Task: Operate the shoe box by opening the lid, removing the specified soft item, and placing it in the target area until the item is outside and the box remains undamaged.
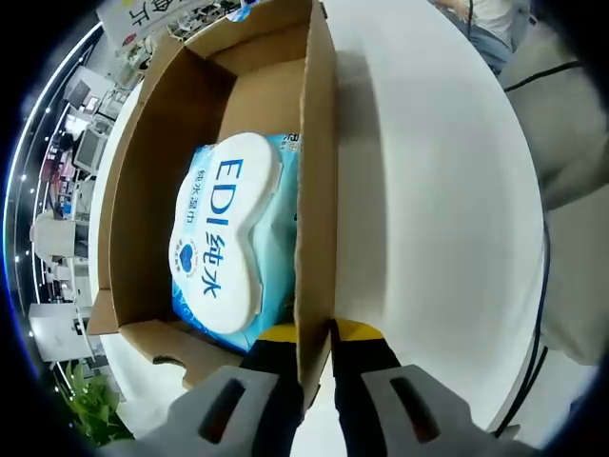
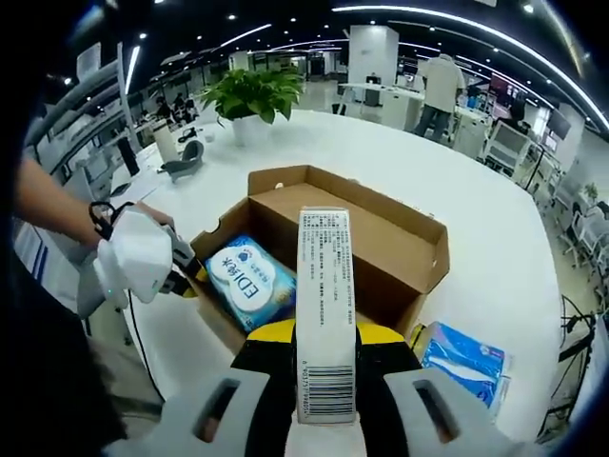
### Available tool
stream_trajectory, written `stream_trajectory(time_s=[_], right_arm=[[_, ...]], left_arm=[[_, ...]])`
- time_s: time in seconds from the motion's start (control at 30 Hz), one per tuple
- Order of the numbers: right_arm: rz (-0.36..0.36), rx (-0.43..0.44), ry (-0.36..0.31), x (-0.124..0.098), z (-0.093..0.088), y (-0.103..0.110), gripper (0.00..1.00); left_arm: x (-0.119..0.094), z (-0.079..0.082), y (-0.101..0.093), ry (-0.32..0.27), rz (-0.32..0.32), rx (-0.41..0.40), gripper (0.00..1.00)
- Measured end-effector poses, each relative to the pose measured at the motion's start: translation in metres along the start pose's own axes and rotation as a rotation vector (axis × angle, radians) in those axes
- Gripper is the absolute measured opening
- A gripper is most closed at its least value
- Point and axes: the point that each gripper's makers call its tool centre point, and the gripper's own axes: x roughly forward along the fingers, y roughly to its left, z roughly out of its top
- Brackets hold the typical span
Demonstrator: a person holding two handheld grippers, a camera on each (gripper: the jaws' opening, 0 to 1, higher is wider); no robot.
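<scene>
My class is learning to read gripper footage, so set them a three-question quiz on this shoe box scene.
1. True or false: the left gripper is clamped on a cardboard wall of the shoe box.
2. What does the right gripper hold? A) a barcoded pack B) a plant C) a cable
3. Fill in: the blue wipes pack lies ___ the box.
Key: 1 true; 2 A; 3 inside.

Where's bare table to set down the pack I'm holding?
Bare white table beyond the shoe box up to the potted plant, and alongside the box wall. Crowded: the blue pack beside the box, and the left gripper.
</scene>
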Motion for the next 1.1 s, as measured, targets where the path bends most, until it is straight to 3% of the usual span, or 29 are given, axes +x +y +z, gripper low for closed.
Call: stream_trajectory(time_s=[0.57, 1.1], right_arm=[[-0.045, 0.025, -0.024, -0.019, -0.006, -0.014, 0.18], [-0.087, 0.085, -0.025, -0.031, -0.024, -0.031, 0.18]], left_arm=[[0.000, 0.000, 0.000, 0.002, -0.002, 0.000, 0.08], [0.000, 0.000, 0.000, 0.000, -0.006, -0.005, 0.07]])
